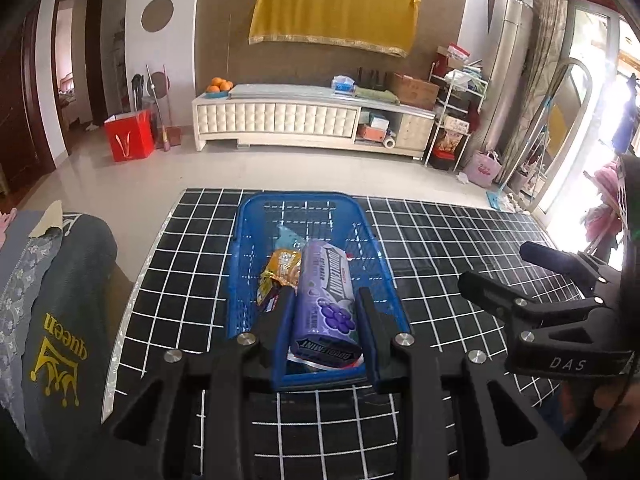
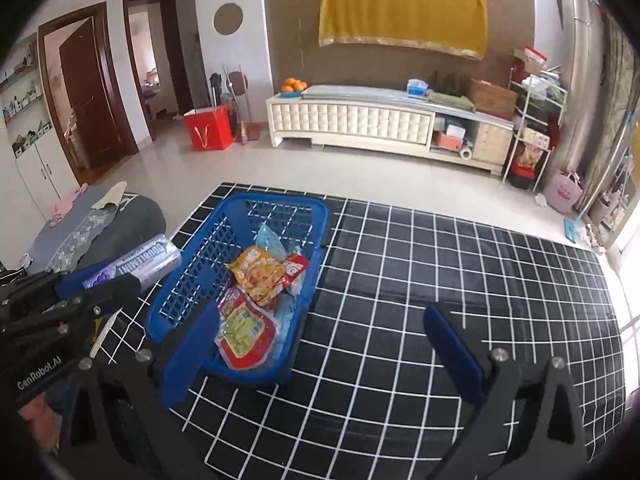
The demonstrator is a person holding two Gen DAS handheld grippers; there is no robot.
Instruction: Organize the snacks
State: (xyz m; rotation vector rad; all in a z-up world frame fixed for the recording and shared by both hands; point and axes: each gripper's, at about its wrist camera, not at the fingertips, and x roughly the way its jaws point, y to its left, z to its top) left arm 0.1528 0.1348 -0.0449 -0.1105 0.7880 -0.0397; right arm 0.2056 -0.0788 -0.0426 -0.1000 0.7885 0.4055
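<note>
A blue plastic basket (image 1: 244, 240) (image 2: 188, 280) sits on the black grid-patterned tablecloth (image 1: 440, 248) (image 2: 440, 280). Inside lie several snack packets, among them a yellow one (image 2: 260, 276) (image 1: 278, 270) and a red one (image 2: 244, 332). My left gripper (image 1: 325, 300) is shut on a purple Doublemint pack (image 1: 328, 300) (image 2: 140, 264), held above the basket's near end. My right gripper (image 2: 320, 328) is open and empty, its left finger near the basket's front corner; the right gripper (image 1: 496, 276) also shows from the side in the left wrist view.
A dark cushion with "queen" lettering (image 1: 60, 320) lies left of the table. Beyond the table's far edge is tiled floor, a white TV cabinet (image 1: 280, 120), a red bag (image 1: 130, 136) and a wire shelf (image 1: 452, 120).
</note>
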